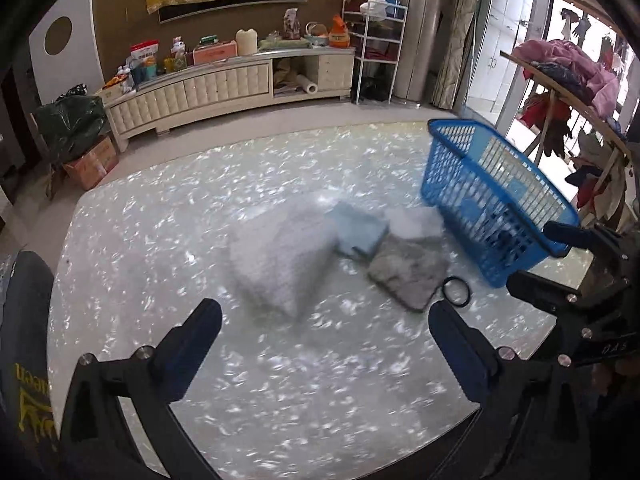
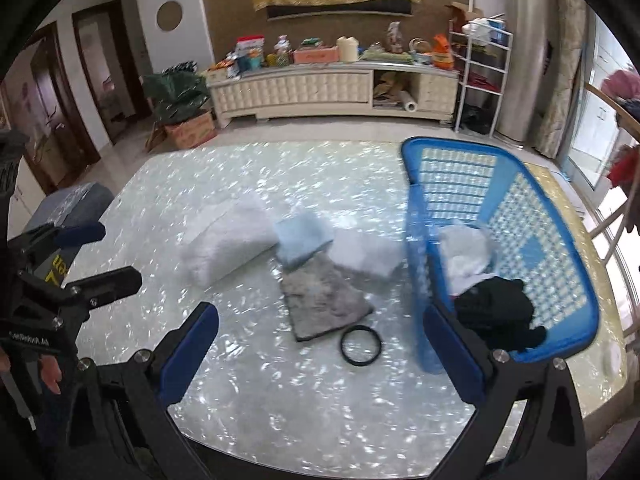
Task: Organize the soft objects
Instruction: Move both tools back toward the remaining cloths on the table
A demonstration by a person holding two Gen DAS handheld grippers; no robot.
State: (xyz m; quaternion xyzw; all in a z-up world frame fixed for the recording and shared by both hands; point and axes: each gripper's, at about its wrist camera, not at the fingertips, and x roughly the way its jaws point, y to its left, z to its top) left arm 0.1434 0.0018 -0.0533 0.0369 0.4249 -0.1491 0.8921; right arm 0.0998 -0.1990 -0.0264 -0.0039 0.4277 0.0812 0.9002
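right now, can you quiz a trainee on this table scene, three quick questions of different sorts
1. True or false: the blue basket already holds a black cloth and a white cloth.
2. Multiple choice: what lies right beside the grey cloth, on the side nearer the camera? A) black ring B) a spoon C) a bottle
3. Fill in: the left tongs and right tongs both stand ____, with nothing between the fingers.

Key
1. True
2. A
3. Open. The white folded cloth, light blue cloth and small white cloth lie untouched on the table.
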